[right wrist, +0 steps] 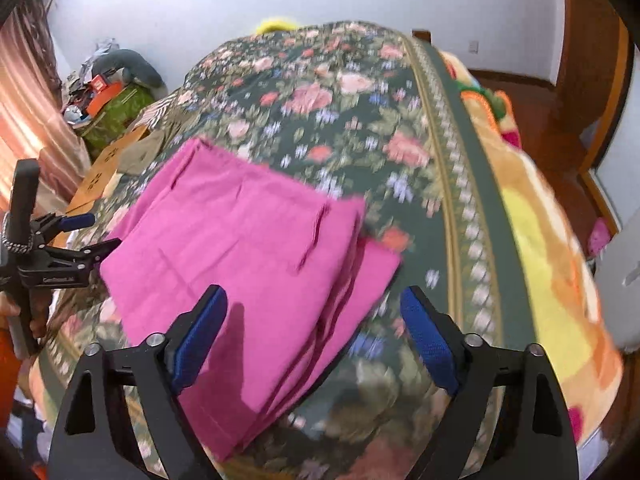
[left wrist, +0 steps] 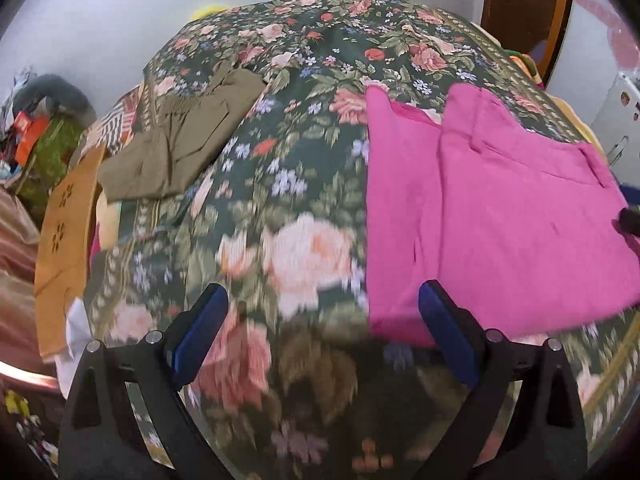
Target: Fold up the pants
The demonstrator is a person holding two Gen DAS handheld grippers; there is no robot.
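Pink pants [left wrist: 500,208] lie folded into a flat stack on the floral bedspread [left wrist: 288,184]; they also show in the right wrist view [right wrist: 248,264]. My left gripper [left wrist: 322,332] is open and empty, above the bedspread at the pants' left edge. My right gripper [right wrist: 314,336] is open and empty, over the near right part of the pink pants. The left gripper also shows at the left of the right wrist view [right wrist: 94,232], open, beside the pants' left edge.
Folded olive-green pants [left wrist: 180,140] lie at the bed's far left, next to an orange-brown garment [left wrist: 64,232]. A cluttered green box [right wrist: 116,116] stands by the wall. A yellow-orange blanket [right wrist: 552,248] hangs off the bed's right side. A wooden door [left wrist: 524,8] is behind.
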